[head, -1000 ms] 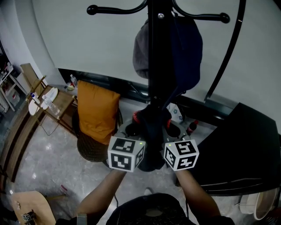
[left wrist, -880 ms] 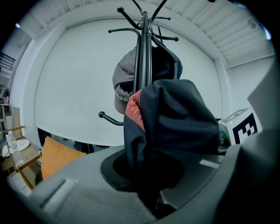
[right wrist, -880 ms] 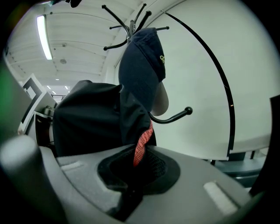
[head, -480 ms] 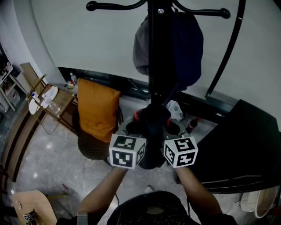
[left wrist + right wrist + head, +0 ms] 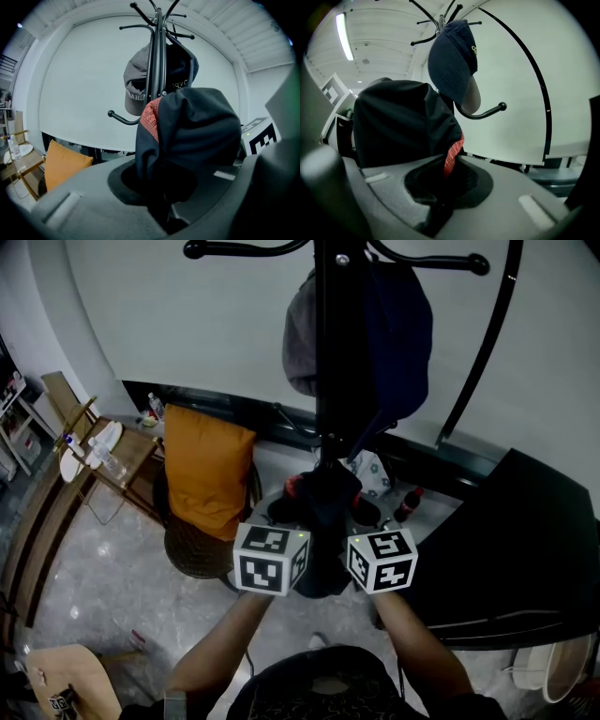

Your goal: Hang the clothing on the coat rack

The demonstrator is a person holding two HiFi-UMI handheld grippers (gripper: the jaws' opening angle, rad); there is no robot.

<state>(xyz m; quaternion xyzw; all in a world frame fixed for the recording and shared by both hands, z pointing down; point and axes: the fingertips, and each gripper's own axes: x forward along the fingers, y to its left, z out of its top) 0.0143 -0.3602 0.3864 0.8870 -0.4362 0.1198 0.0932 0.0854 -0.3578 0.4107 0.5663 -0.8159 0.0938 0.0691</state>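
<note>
place: lounge-like room | marble floor (image 5: 84, 589), orange-cushioned chair (image 5: 202, 502), side table (image 5: 133, 457), coat rack (image 5: 328, 352)

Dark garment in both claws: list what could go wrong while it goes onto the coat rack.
1. The gray cap and navy cap already hang on the coat rack; lifting the dark garment past them could knock one off.
2. The left claw and right claw each pinch only a bunched fold, so the fabric may slip out.

White wall (image 5: 169, 334), marble floor (image 5: 103, 587), orange cushion (image 5: 204, 479), wooden side table (image 5: 131, 460).
</note>
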